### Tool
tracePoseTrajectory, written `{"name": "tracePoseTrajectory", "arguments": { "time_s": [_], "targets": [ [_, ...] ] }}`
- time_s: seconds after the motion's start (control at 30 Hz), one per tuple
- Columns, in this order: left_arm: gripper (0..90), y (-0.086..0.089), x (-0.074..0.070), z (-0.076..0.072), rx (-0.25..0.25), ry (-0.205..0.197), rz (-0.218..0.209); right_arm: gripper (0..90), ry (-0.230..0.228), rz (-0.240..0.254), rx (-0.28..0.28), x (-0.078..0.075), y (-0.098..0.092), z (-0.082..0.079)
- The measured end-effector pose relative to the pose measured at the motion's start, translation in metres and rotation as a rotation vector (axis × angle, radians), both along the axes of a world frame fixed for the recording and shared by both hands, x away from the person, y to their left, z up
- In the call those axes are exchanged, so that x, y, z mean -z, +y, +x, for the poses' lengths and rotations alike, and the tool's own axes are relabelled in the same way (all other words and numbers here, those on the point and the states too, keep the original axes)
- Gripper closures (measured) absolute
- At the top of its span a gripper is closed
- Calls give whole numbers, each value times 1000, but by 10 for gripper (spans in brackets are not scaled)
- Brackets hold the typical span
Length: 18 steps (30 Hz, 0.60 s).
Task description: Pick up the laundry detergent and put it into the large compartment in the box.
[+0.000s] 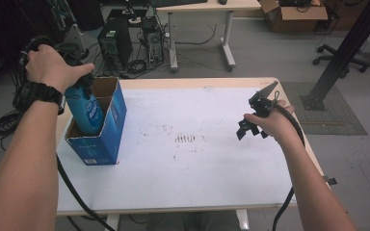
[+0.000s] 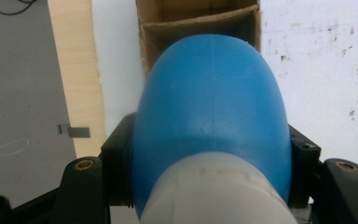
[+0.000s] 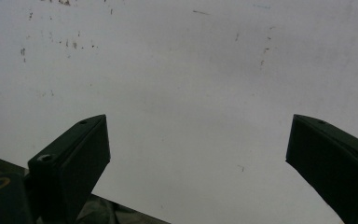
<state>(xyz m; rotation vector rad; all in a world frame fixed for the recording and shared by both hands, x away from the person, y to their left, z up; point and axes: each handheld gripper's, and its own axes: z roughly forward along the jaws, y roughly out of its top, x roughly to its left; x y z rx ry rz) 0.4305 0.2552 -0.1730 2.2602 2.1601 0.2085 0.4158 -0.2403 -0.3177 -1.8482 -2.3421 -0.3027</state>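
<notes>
A blue bottle (image 1: 87, 111) with a white neck stands upright, partly down inside an open blue cardboard box (image 1: 107, 139) at the table's left. My left gripper (image 1: 79, 81) is above the box, shut on the bottle near its top. In the left gripper view the black jaws clamp the blue bottle (image 2: 212, 116) on both sides, over the box's brown inside (image 2: 196, 21). My right gripper (image 1: 248, 126) hovers over the right part of the white table (image 1: 192, 163), open. In the right gripper view the open right gripper (image 3: 198, 140) has nothing but bare tabletop between its jaws.
The white tabletop has dark scuff marks (image 1: 185, 138) near its middle. Beyond the table are a computer tower (image 1: 114, 45) with tangled cables, another desk (image 1: 207, 7), a cardboard box (image 1: 294, 14) and a black post (image 1: 347, 48) at the right.
</notes>
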Motion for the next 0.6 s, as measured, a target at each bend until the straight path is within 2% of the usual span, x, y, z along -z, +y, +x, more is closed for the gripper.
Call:
{"name": "tracePoseTrajectory", "arguments": {
  "time_s": [0.03, 0.23, 0.43, 0.5, 0.6],
  "targets": [
    [375, 1, 7, 0, -2, 6, 0, 65, 0, -1, 0, 1, 0, 0],
    [375, 1, 23, 1, 8, 27, 5, 65, 4, 0, -3, 3, 3, 0],
    [375, 4, 47, 3, 3, 50, -22, 65, 8, -3, -7, 5, 6, 1],
    [375, 4, 50, 3, 3, 54, -22, 65, 8, -5, -10, 6, 6, 1],
    [374, 4, 63, 4, 3, 72, -11, 65, 8, -6, -12, 7, 7, 2]
  ]
}}
